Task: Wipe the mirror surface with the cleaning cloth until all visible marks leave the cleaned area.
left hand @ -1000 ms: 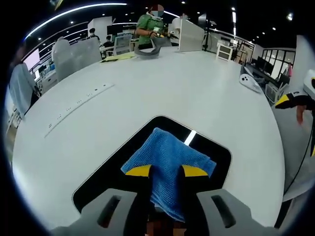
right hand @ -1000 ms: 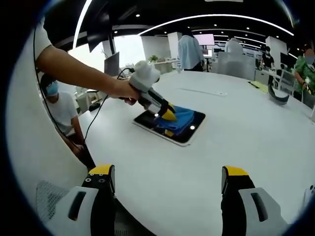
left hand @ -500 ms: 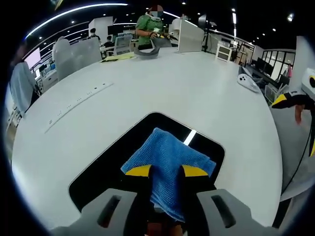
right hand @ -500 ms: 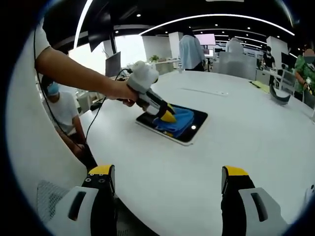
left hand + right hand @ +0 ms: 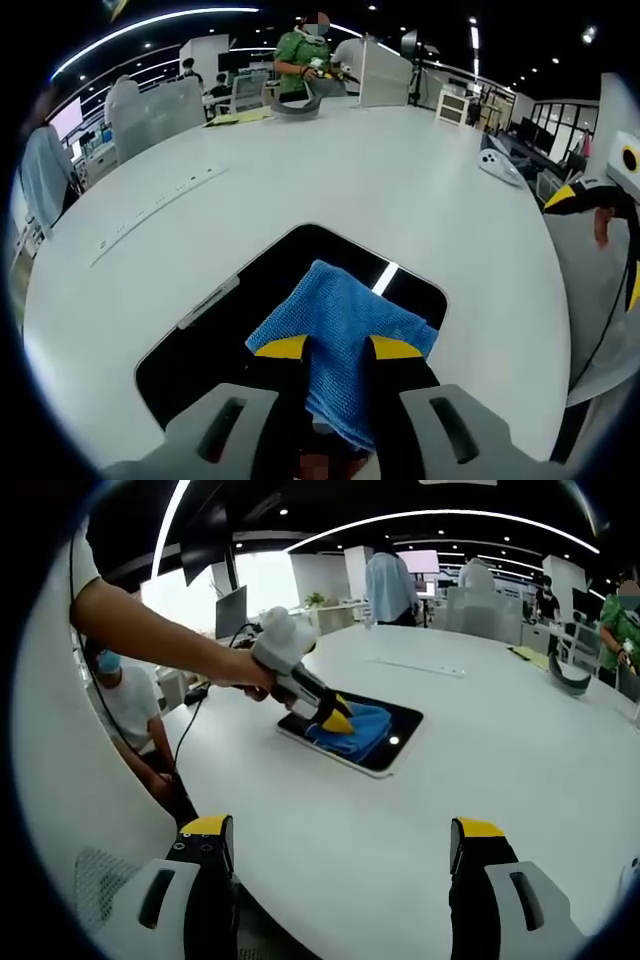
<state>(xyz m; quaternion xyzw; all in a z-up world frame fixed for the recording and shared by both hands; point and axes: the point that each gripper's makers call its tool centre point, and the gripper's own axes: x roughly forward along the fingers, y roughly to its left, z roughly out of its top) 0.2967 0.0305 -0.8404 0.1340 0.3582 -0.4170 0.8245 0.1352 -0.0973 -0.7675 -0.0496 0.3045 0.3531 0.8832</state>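
A dark rectangular mirror (image 5: 230, 305) lies flat on the round white table (image 5: 380, 180). My left gripper (image 5: 337, 348) is shut on a blue cleaning cloth (image 5: 345, 325), and the cloth rests spread on the mirror's glass. In the right gripper view the same mirror (image 5: 400, 742) sits mid-table with the cloth (image 5: 358, 730) on it, and the left gripper (image 5: 332, 720), held by a person's hand, presses down on it. My right gripper (image 5: 340, 845) hangs open well back from the mirror, above the near table edge, with nothing between its jaws.
A seated person (image 5: 125, 705) is left of the table in the right gripper view. A grey curved object (image 5: 297, 100) and yellow sheet (image 5: 240, 116) lie at the far table edge, a white device (image 5: 497, 165) at the right edge. People stand beyond.
The left gripper has dragged the cloth back toward the mirror's near end, so more dark glass shows ahead of the cloth. The right gripper has stayed put.
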